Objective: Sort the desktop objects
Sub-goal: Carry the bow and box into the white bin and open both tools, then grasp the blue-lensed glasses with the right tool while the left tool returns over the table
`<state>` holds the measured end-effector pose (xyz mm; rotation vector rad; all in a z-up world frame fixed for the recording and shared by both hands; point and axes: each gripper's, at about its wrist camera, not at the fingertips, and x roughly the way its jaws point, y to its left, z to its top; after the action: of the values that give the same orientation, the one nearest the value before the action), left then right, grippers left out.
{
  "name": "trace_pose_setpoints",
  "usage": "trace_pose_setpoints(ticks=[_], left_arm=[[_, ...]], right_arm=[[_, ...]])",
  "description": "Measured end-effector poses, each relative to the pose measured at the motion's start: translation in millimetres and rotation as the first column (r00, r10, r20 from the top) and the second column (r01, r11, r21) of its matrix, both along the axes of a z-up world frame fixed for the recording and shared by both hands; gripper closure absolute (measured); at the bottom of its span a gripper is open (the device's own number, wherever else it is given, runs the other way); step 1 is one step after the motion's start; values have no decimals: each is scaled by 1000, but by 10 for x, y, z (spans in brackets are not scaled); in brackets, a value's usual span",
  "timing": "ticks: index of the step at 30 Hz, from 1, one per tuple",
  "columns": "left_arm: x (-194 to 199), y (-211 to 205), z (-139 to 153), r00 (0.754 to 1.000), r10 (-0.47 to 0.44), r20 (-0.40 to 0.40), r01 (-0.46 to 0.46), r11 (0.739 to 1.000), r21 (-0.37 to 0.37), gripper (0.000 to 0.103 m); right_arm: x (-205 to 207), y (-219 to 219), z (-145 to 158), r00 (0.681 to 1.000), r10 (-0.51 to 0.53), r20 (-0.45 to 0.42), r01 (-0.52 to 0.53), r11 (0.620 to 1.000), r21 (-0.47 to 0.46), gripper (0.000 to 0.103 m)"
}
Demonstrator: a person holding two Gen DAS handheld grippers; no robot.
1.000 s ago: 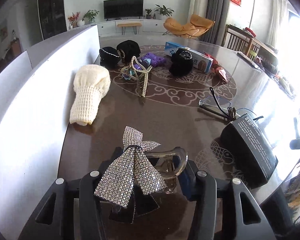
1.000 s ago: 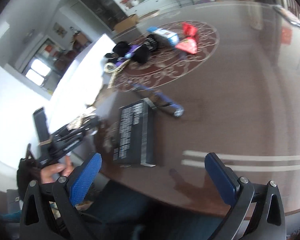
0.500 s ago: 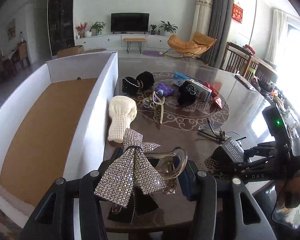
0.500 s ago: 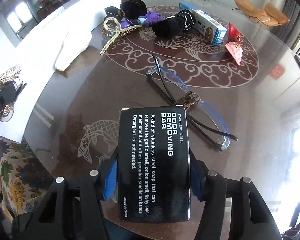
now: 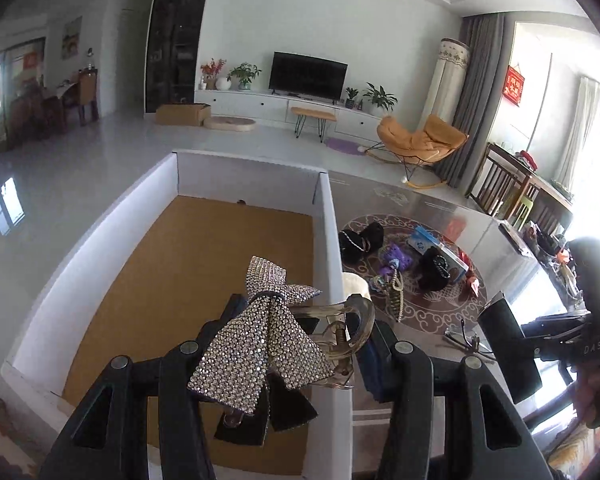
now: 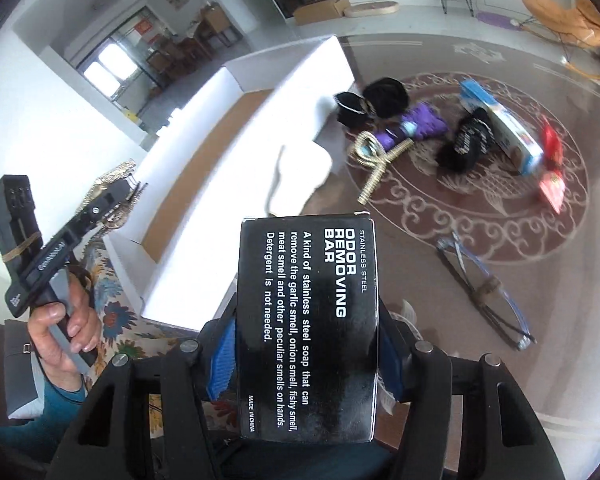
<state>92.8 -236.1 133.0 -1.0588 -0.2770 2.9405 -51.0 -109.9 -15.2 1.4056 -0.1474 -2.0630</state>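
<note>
The left gripper [image 5: 296,354] clamps a light, snag-prone rhinestone bow hair claw [image 5: 260,344] by its clip; the right gripper [image 6: 306,356] squeezes a stiff, light odor-removing-bar box [image 6: 308,324] across its sides.

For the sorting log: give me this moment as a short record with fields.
left hand-held gripper: shut on rhinestone bow hair clip, held above the white box
right hand-held gripper: shut on black odor removing bar box, clear of the table
box contents: cork-brown floor, nothing seen in it
on table: glasses, pearl hair clip, purple item, black hair accessories, blue-white carton, red packets, cream knit item
</note>
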Motion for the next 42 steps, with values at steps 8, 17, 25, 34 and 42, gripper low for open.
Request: trace_pose_setpoints(ticks=[8,17,25,34,42], left_arm=[[-125,-873,-157,984,157,83,-156,987,-24,52],[-442,-1187,-784,935,221,278,-216,975,-47,51],[-370,-1185,-814,930,275,243,-282,959,-6,24],[-51,-185,-241,997,82,14,-83,996,37,21],[48,1312,-169,970,-242,-17,242,970,5,8]], right_arm=[[-324,-1487,527,982,177,-57,-184,971,-149,44],[-438,-2576,-235,960,280,6,-280,960,4,44],[-263,-2528,-276,942,325,-85,-325,946,21,0],[170,-929,-274,949,117,-292,-90,990,104,0],[629,860,-1051,971,-115,-210,176,937,301,0]])
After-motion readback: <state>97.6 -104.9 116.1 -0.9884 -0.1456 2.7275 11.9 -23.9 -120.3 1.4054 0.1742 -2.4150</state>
